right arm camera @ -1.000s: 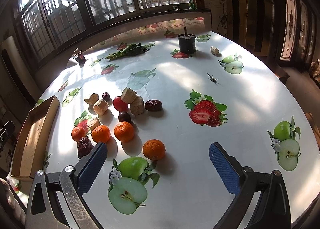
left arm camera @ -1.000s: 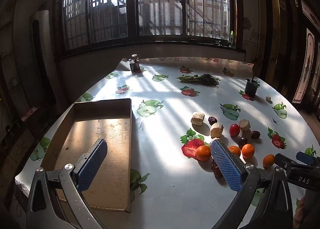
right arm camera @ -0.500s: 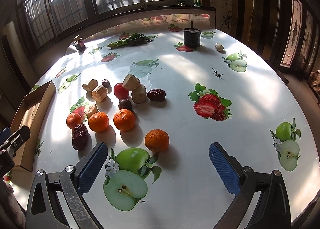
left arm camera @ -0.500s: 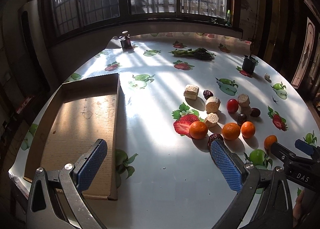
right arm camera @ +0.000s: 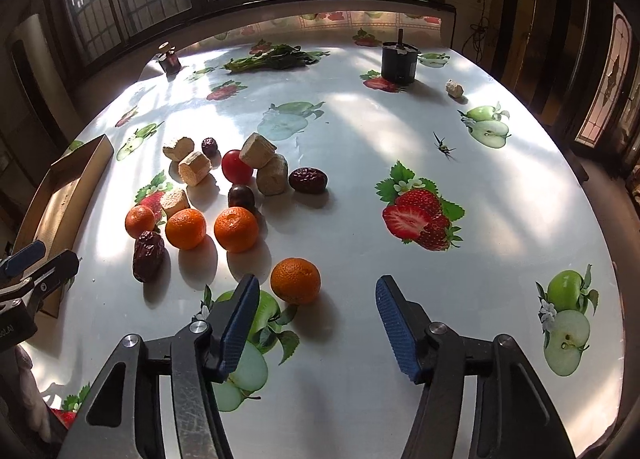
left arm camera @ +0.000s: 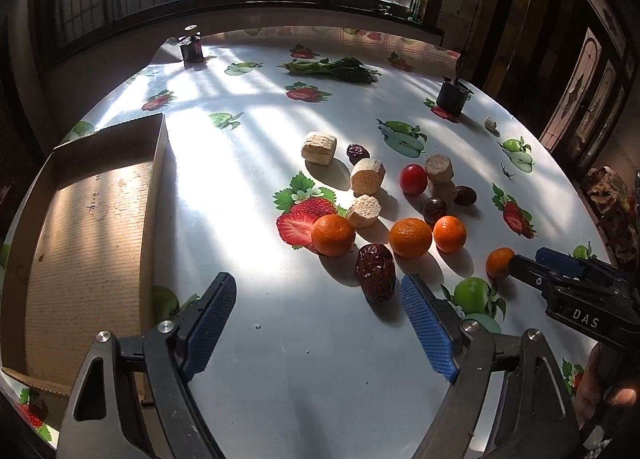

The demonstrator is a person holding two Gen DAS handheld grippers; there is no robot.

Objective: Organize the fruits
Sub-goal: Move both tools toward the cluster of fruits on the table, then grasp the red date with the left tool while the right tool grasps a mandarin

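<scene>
Both our claws are closing down from wide open, nothing between the pads yet. Left gripper (left arm camera: 316,323) has dropped toward the date (left arm camera: 376,273), right gripper (right arm camera: 316,323) lines up on the nearest orange (right arm camera: 295,280). Cardboard box (left arm camera: 156,195) sits empty at the table's (left arm camera: 304,359) left edge, with a clear run to it.

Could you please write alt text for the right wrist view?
The right gripper, jaws closing on nothing, hovers just short of a lone round orange tangerine on a white fruit-print tablecloth; more tangerines, dates and cork-like chunks lie beyond.
</scene>
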